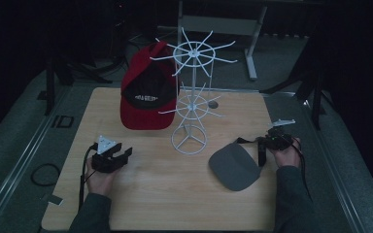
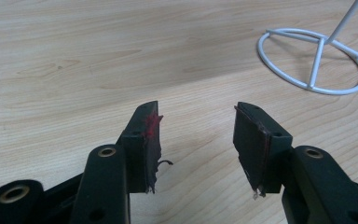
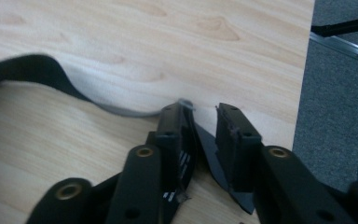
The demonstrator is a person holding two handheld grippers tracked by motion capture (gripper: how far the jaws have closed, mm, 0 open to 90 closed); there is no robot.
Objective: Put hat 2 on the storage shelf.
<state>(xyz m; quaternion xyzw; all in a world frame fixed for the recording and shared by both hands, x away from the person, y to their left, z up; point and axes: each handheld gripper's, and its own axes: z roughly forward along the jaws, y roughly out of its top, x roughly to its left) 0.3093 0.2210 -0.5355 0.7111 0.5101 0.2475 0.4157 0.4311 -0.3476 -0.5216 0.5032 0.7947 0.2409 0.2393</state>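
One red-and-black cap already hangs on the white wire rack. The grey visor lies by the table's right edge, its strap between the right gripper's narrowed jaws; left gripper wide, empty.

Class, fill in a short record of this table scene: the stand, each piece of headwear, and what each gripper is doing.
stand: white wire rack, upright mid-table
red cap: hung on the rack's left side
grey visor: flat on the wooden table, right of the rack's base
left gripper: open, nothing between the jaws
right gripper: jaws around the visor's black strap, a gap visible
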